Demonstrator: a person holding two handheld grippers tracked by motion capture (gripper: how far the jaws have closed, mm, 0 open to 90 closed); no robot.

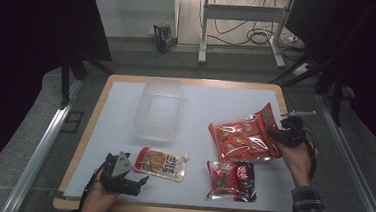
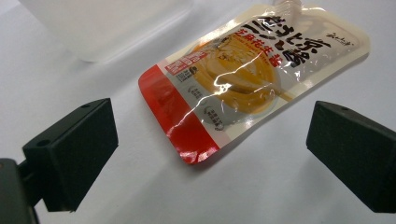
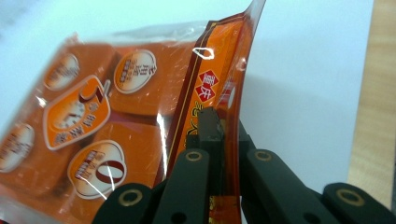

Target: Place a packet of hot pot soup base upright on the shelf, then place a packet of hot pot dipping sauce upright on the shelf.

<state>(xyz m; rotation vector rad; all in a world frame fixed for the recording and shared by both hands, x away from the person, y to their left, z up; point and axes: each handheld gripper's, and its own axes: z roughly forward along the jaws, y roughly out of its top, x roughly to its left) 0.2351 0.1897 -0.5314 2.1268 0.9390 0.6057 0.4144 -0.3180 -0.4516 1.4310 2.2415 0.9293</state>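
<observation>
A white table top (image 1: 125, 111) with a wooden edge sits in a dim room, grey floor all round, a metal frame leg and loose cables beyond the far side. Left to right: at the near left the left gripper (image 1: 133, 182) lies low over the table, held from below by the person's left hand (image 1: 100, 196), jaws spread wide and empty. In the left gripper view they stand well apart either side of the spouted sauce pouch (image 2: 243, 79), which lies flat just ahead of them, red end nearest. Behind it, toward the far side, a clear plastic container (image 1: 159, 107) stands upright. Right of centre, a small red and black snack packet (image 1: 232, 180) rests near the front edge. Over to the right, the big orange bag of snacks (image 1: 241, 135) is tipped up at its right end, where the right gripper (image 1: 278, 132) is clamped tight on its sealed edge. The right hand (image 1: 298, 160) reaches in from the near right, checked sleeve (image 1: 311, 211) showing.
</observation>
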